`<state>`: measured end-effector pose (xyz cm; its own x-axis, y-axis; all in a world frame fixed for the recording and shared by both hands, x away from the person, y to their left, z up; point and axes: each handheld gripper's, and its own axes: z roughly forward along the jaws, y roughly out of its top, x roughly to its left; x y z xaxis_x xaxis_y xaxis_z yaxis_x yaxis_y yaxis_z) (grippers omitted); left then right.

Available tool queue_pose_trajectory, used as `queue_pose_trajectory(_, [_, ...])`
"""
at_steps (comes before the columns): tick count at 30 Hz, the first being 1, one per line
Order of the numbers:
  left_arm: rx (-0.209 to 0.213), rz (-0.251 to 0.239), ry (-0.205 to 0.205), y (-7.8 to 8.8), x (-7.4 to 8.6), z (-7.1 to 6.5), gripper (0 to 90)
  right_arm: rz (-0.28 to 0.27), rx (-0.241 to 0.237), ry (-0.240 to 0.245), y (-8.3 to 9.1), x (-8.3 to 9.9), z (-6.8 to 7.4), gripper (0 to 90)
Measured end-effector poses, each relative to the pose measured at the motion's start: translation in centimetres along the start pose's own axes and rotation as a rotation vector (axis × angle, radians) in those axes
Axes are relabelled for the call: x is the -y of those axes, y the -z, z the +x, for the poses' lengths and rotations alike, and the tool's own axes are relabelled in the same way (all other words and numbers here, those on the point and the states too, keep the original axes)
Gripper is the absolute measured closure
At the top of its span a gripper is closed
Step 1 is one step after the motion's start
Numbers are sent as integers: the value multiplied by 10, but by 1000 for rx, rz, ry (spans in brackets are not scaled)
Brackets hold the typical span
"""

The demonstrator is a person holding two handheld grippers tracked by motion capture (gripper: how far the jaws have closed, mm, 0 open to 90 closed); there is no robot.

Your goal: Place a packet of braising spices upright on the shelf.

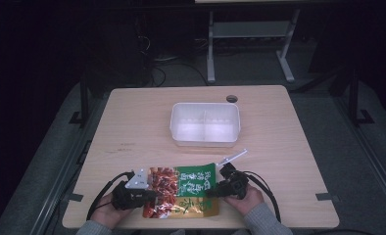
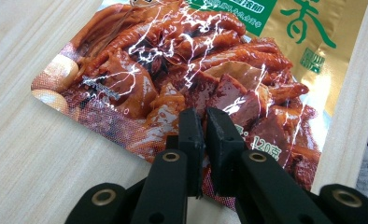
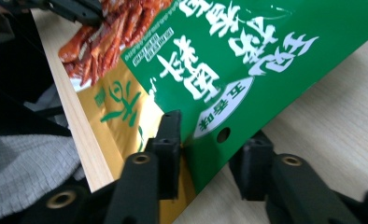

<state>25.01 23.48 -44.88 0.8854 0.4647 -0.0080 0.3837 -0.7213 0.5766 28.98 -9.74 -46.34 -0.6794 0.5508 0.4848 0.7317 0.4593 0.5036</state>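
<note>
One snack pouch (image 1: 183, 191) lies flat at the near edge of the table (image 1: 289, 147), about 6 o'clock from the table centre, its near side running along that edge. Long axis runs 9-to-3 o'clock across the person's front: the end printed with red-brown meat points to 9, the green header band with white characters and a hang hole points to 3. Left gripper (image 1: 149, 195) sits at the pouch's 9 o'clock end; in the left gripper view its jaws stand nearly together with the foil edge (image 2: 191, 154) passing between them, so I judge it pinched on the pouch, though the contact line itself is partly hidden. Right gripper (image 1: 215, 192) is at the 3 o'clock end; in the right gripper view its jaws stand apart, straddling the green header (image 3: 247, 60), one jaw touching the seam between the gold and green panels, the other off the edge over bare wood, so not clamped yet. Each hand is therefore at its own end, neither nearer than the other; the coming move, likely a pull or tear along the 9-to-3 axis, turns on the right jaws closing near the hang hole. White two-compartment container (image 1: 205, 123) stands at 12 o'clock from the pouch, well apart, both compartments looking empty.
</note>
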Motion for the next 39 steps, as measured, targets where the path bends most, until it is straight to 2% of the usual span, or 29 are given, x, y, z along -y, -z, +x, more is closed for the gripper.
queue_pose_trajectory(1, [0, -1, 3, 0, 0, 0, 830, -8, 0, 4, -1, -1, 0, 721])
queue_pose_trajectory(4, [-2, -2, 2, 0, 0, 0, 821, -14, -3, 0, -2, -1, 1, 759])
queue_pose_trajectory(8, [-4, -4, 10, 1, 0, 0, 789, -18, -10, -26, -2, -1, -1, 815])
queue_pose_trajectory(15, [-14, -11, 18, 3, 0, 0, 738, -48, -14, -22, 3, -2, -1, 868])
queue_pose_trajectory(23, [-34, -29, 28, 7, 2, 2, 684, -78, -14, -11, 16, -2, -2, 897])
queue_pose_trajectory(31, [-43, -35, 29, 9, 4, 2, 647, -111, -61, -28, 27, -5, -4, 897])
queue_pose_trajectory(39, [-47, -38, 36, 10, 6, 4, 630, -106, -67, -24, 35, -9, -5, 898])
